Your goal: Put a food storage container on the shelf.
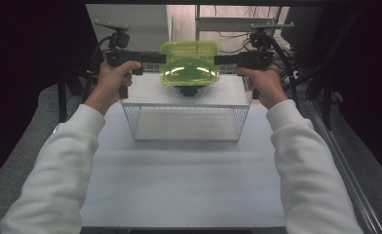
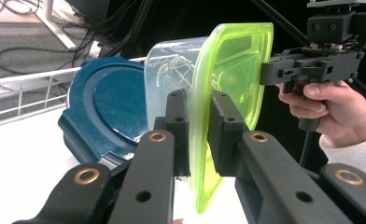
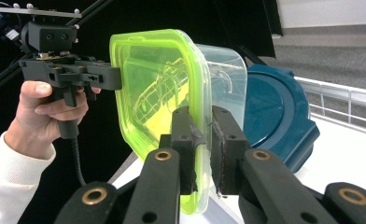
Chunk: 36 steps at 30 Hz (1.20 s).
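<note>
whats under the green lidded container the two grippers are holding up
A dark blue lid lies on the white shelf right below the clear container. In the high view the green lid hides most of it.

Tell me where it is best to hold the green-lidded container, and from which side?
Grip the container at the lid's protruding rim, one gripper from each side. The left gripper and right gripper already clamp that thin flat edge at opposite ends, which likely keeps it balanced.

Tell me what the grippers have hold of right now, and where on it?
Both hold the lidded container: the left gripper and right gripper each pinch its green lid's rim, on opposite sides.
</note>
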Each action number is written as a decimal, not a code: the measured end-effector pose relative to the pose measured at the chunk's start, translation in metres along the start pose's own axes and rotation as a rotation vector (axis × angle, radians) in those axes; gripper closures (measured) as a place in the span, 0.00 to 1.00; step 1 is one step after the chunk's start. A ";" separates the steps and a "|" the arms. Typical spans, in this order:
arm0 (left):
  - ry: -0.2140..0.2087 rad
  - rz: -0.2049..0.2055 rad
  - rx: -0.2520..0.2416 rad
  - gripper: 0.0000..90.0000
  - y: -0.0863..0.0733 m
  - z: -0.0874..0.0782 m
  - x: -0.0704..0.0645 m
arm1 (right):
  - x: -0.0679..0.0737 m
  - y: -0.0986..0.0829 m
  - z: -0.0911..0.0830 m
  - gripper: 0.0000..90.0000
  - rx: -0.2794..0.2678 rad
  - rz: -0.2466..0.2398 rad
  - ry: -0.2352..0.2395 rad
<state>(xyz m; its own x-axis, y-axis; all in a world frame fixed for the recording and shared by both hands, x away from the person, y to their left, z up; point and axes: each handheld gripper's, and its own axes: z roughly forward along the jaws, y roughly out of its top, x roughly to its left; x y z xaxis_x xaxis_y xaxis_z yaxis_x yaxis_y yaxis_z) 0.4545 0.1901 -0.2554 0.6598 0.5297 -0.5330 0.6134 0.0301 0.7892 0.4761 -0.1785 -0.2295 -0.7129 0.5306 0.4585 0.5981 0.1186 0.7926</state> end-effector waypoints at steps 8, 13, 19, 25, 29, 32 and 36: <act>-0.008 -0.053 0.019 0.89 0.002 0.008 0.013 | -0.017 0.001 0.011 0.89 0.031 0.084 -0.001; -0.025 -0.102 0.010 0.89 0.006 0.011 0.021 | -0.027 0.005 0.015 0.89 0.031 0.142 0.011; -0.035 -0.173 0.003 0.87 0.009 0.018 0.035 | -0.040 0.011 0.025 0.86 0.027 0.223 0.014; -0.027 -0.225 0.003 0.82 0.010 0.024 0.047 | -0.051 0.012 0.036 0.83 0.001 0.297 0.000; -0.034 -0.253 -0.009 0.80 0.009 0.029 0.055 | -0.054 0.010 0.041 0.80 -0.015 0.316 -0.017; -0.036 -0.266 -0.026 0.78 0.007 0.033 0.059 | -0.057 0.007 0.042 0.79 -0.039 0.346 -0.010; -0.011 -0.240 -0.033 0.73 0.006 0.037 0.058 | -0.057 0.004 0.043 0.74 -0.050 0.336 -0.010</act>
<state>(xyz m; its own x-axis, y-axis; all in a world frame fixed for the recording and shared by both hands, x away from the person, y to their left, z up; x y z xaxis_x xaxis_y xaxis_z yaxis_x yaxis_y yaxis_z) 0.5123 0.1901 -0.2931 0.5017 0.4949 -0.7095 0.7386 0.1818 0.6491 0.5351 -0.1721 -0.2696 -0.4750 0.5409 0.6941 0.7804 -0.1056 0.6164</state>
